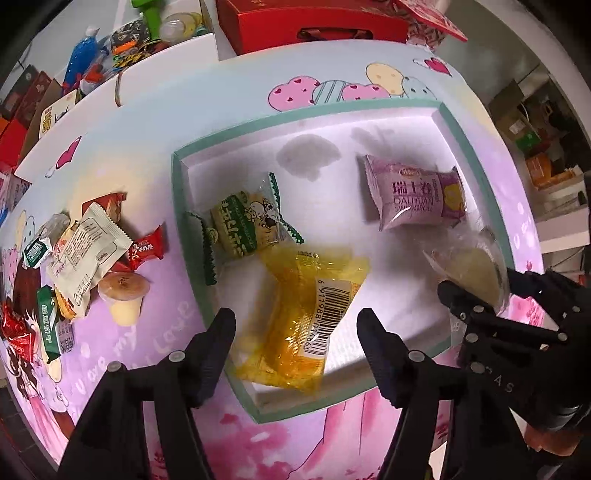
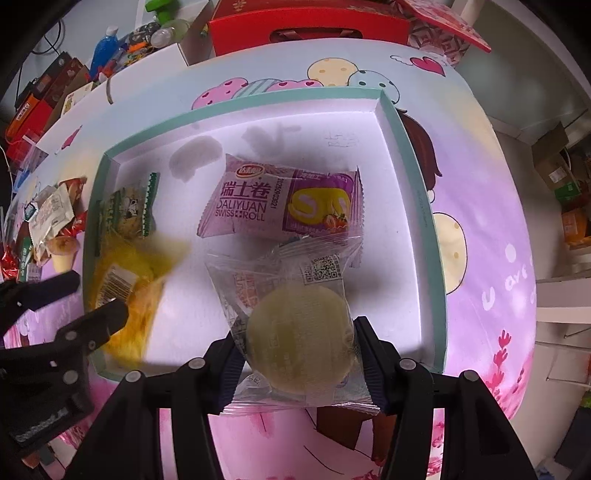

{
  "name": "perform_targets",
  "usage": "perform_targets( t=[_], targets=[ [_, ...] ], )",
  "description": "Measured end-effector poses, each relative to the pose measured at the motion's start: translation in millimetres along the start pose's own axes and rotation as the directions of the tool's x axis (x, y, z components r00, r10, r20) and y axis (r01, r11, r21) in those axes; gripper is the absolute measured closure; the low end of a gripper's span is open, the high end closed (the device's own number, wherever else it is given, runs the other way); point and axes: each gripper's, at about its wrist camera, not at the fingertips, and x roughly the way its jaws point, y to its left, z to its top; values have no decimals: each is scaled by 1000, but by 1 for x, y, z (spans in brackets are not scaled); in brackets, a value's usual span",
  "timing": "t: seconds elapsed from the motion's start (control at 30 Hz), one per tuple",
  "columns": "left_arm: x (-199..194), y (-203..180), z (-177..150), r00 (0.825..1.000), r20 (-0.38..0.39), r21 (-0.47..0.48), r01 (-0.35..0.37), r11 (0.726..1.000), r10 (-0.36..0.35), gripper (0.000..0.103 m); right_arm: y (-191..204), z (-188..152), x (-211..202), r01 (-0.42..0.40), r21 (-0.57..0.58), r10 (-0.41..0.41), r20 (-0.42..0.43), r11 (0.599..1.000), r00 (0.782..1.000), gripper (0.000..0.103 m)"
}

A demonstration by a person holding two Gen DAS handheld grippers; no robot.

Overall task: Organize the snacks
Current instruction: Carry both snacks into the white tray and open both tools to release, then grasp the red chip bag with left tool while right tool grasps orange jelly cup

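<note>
Hovering over a shallow white tray point(image 1: 179, 192) with a teal rim, the left tool point(image 1: 295, 325) stood released, its black fingers point(image 1: 218, 332) spread to either side of a yellow transparent snack packet point(image 1: 303, 317) lying in the tray's near corner, with no pad pressing on it. The right tool point(image 2: 295, 350) grasped a clear-wrapped pale round cake point(image 2: 299, 332) between its fingers, held above the tray's near edge. Inside the tray also lay a purple Swiss roll packet point(image 2: 273, 206) and a green-edged packet point(image 1: 243, 229) printed with cartoon cows, the latter touching the yellow one. To the left, outside the tray, a loose heap of small snacks point(image 1: 85, 251) sat on the pink-and-lilac cartoon-printed desk point(image 1: 147, 122), among them a small jelly cup point(image 1: 123, 295) and a red-wrapped candy point(image 1: 147, 249). Red boxes point(image 1: 314, 22) stood beyond the desk's far edge.
</note>
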Motion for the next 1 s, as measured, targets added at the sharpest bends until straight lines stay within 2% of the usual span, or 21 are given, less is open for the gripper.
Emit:
perform_targets(
  t=[0.03, 0.1, 0.27, 0.33, 0.4, 0.47, 0.5, 0.53, 1.0],
  targets=[
    [-1, 1, 0, 1000, -1, 2, -4, 1000, 4, 34, 0, 0, -1, -6, 2, 6, 2, 1000, 1000, 39],
    [-2, 3, 0, 1000, -2, 7, -20, 1000, 20, 34, -1, 0, -3, -17, 7, 17, 5, 1000, 1000, 28],
    [-8, 15, -7, 1000, 0, -13, -25, 1000, 25, 33, 2, -2, -13, -15, 8, 14, 20, 1000, 1000, 25],
    [-9, 20, -9, 1000, -4, -27, -31, 999, 31, 33, 2, -5, -17, -19, 11, 18, 33, 1000, 999, 18],
    [-9, 23, -11, 999, -7, -42, -32, 999, 32, 32, 4, -8, -22, -21, 16, 20, 49, 1000, 999, 6],
    [-17, 31, -18, 1000, 1, -55, -30, 998, 30, 24, 5, -12, -26, -23, 21, 22, 56, 1000, 998, 0],
    [-19, 34, -20, 999, 11, -63, -30, 998, 31, 12, 6, -15, -29, -25, 25, 23, 59, 999, 998, 0],
    [-22, 37, -22, 999, 27, -70, -26, 997, 28, 10, 2, -13, -33, -27, 26, 26, 61, 999, 998, 0],
    [-70, 69, -60, 993, 120, -122, 11, 993, 4, 8, 17, -32, -65, -28, 43, 24, 89, 999, 996, 0]
  ],
)
